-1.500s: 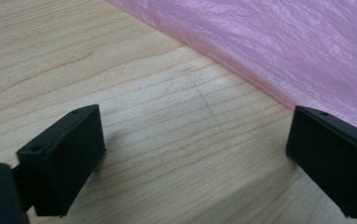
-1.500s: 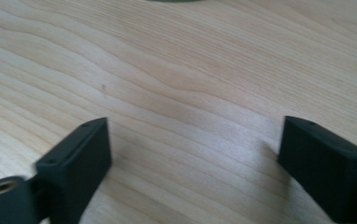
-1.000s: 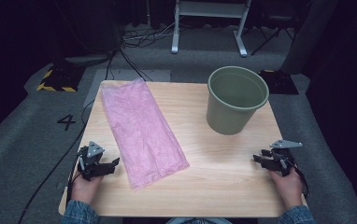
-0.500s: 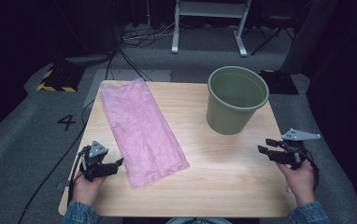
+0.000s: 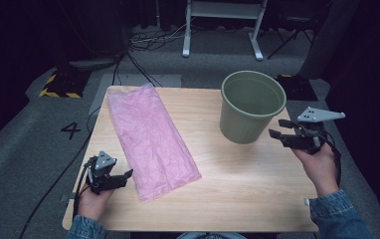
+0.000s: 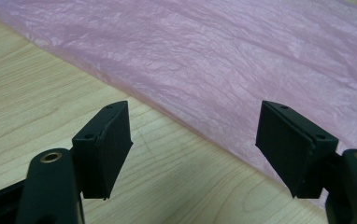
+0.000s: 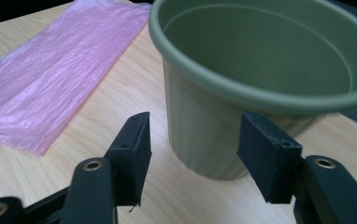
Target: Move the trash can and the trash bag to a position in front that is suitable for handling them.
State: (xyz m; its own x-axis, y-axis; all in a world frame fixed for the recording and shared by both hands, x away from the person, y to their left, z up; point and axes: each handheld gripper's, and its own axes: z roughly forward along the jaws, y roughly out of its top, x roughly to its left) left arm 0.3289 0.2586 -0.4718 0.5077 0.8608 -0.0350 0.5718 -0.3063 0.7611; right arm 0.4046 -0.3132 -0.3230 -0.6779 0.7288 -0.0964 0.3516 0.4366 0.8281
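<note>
A green bucket (image 5: 251,105) was seen standing upright at the upper right of the desk (image 5: 237,174) in the high view, mouth open to the top, nothing visible inside it. Right beside it, at the right edge of the frame, the right tool (image 5: 281,130) was held up off the desk, tips pointed at the bucket's wall but not touching it. Its jaws had just been opening, with nothing between them; in the right gripper view the bucket (image 7: 260,84) was framed just past the two black pads (image 7: 132,154), set fairly wide.

Over on the left half of the desk a pink plastic bag (image 5: 148,137) was laid out flat and wrinkly, running from the upper left down toward the middle. The left tool (image 5: 123,177) was parked at the lower left, just beside the bag's near corner, jaws wide and empty. In the left gripper view the bag's edge (image 6: 223,70) was seen just past the jaws.
</note>
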